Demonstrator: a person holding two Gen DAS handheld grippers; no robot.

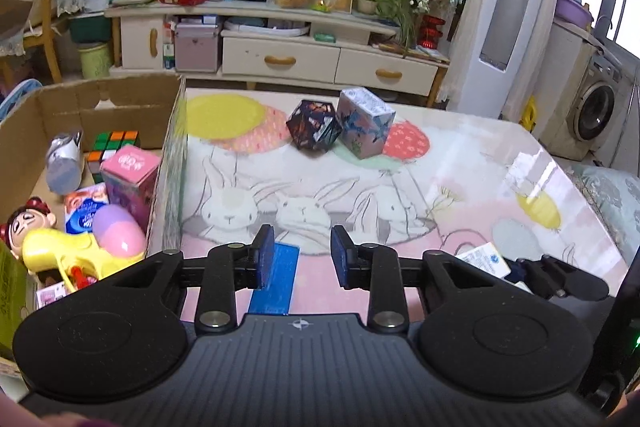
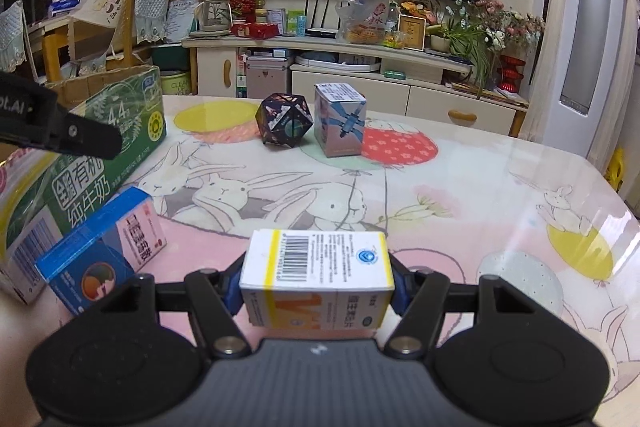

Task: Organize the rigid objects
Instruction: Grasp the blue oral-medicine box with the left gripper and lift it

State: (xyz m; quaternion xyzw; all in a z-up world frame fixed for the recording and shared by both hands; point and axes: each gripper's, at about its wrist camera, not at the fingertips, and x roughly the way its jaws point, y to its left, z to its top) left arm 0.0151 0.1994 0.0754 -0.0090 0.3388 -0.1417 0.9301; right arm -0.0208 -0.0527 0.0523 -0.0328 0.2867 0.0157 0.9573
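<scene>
My right gripper (image 2: 318, 287) is shut on a white and yellow medicine box (image 2: 316, 259) and holds it just above the table. My left gripper (image 1: 303, 247) hangs over the table's near edge, its blue pads apart with nothing between them. Below it a blue and pink box (image 1: 276, 275) lies on the cloth, also seen from the right wrist (image 2: 104, 251). Farther back stand a dark faceted ball (image 1: 314, 127) and a patterned cube box (image 1: 366, 123). The cardboard box (image 1: 120, 87) at the left holds a Rubik's cube (image 1: 116, 143), a pink carton (image 1: 128, 175) and a yellow toy (image 1: 72, 255).
A rabbit-print cloth covers the table (image 1: 480, 167), whose rounded edge falls away at the right. The box's outer side is green with milk print (image 2: 120, 135). Beyond the table stand a cluttered TV cabinet (image 1: 280, 59), chairs and a washing machine (image 1: 596, 111).
</scene>
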